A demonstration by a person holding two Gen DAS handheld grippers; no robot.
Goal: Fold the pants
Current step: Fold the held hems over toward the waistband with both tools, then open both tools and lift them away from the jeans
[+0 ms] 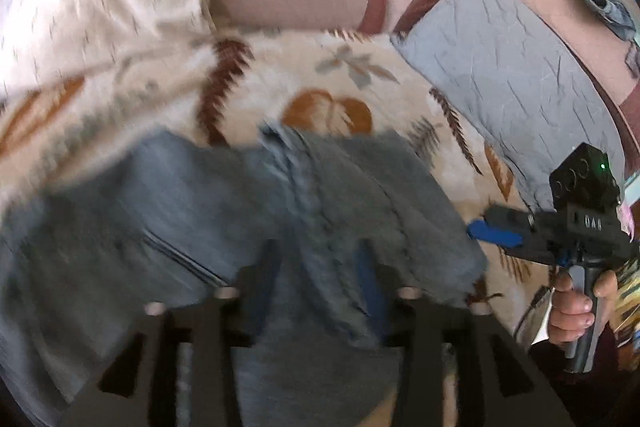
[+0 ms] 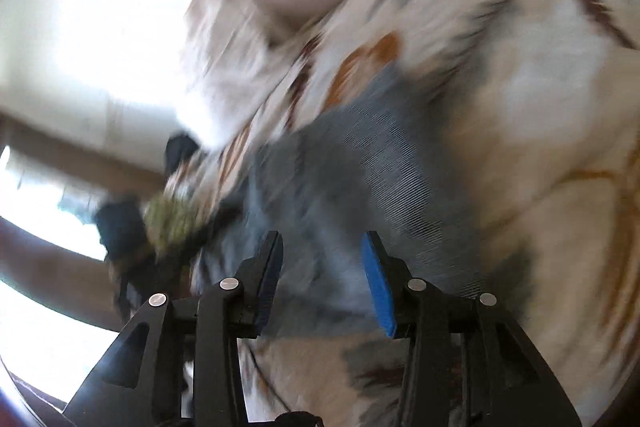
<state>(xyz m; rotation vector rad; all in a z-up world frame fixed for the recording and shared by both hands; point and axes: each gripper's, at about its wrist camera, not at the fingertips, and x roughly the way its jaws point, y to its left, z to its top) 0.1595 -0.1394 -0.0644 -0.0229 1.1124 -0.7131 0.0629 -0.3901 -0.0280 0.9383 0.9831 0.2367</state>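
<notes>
Since both views are smeared with blur, I'm reading this loosely, but the pants [image 1: 248, 211] are a heap of blue denim on the leaf-print blanket [image 1: 320, 79], filling the left wrist view's middle. The left gripper [image 1: 320, 267] sits right over them, jaws apart, cloth showing in the gap but nothing pinched that I can see. A seam runs from about 12 o'clock down to 6, roughly in line with the fingers. The right gripper [image 1: 494, 231] hangs at 3 o'clock, just off the denim's edge, jaws also apart in its own view. My guess: the left one is nearer, so it grabs first.
</notes>
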